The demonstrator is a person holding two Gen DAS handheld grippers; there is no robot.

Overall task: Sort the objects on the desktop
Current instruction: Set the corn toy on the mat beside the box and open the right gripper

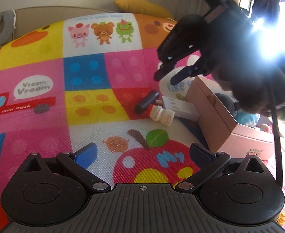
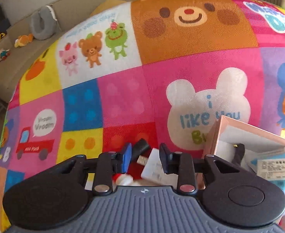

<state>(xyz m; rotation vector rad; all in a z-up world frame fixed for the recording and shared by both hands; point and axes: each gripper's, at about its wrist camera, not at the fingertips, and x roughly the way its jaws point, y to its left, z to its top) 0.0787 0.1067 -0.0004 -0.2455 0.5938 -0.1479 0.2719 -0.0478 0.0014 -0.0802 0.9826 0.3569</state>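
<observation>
Wide bare stretch of cartoon-print mat [image 1: 45, 97] left of and behind object cluster; approach from that side unobstructed. Cluster tight: dark cylinder [image 1: 146, 101], small white bottle [image 1: 161, 115], white flat box [image 1: 179, 106] touching or overlapping; little gap between them. Pink cardboard box [image 1: 220, 124] stands just right of cluster, wall blocks entry from right. Right claw [image 1: 171, 73] hangs above cluster, fingers apart, occupying overhead room. Left claw [image 1: 142, 155] spread wide, over bare mat near apple print.
</observation>
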